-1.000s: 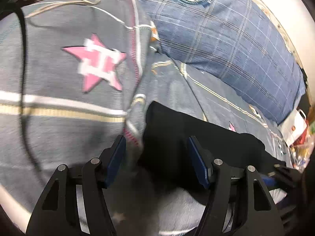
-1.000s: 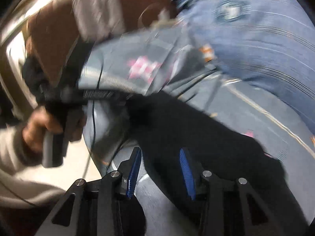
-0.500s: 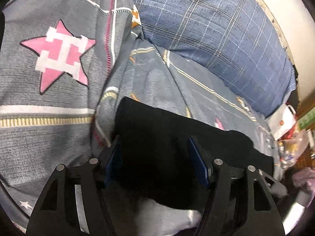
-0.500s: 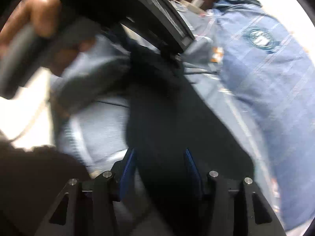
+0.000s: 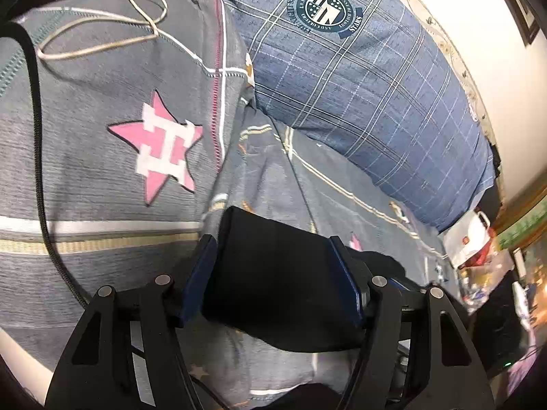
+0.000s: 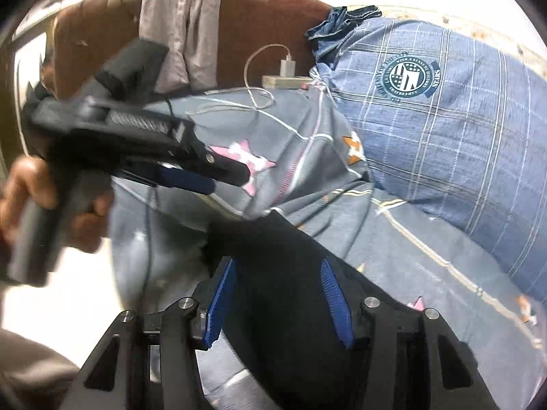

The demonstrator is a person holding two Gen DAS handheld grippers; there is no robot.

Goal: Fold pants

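The black pants (image 5: 277, 270) lie folded on a grey bedsheet with pink stars. My left gripper (image 5: 273, 256) is open, its blue pads on either side of the folded end, above the cloth. In the right wrist view the pants (image 6: 280, 273) run from the frame's middle down under my right gripper (image 6: 278, 287), which is open with its pads astride the cloth. The left gripper (image 6: 191, 174) also shows there, held by a hand, just left of and above the pants' far end. I cannot tell if either gripper touches the cloth.
A grey star-print pillow (image 5: 102, 136) lies left of the pants, with a white cable (image 5: 102, 34) and a black cable (image 5: 37, 136) on it. A blue plaid pillow (image 5: 359, 78) lies behind. A charger and power strip (image 6: 283, 78) sit by the brown headboard (image 6: 256, 27).
The left gripper has pulled back a little from the pants' end. The right gripper has swung round, so the left gripper now sits further left and clear of the pants. Both stayed open.
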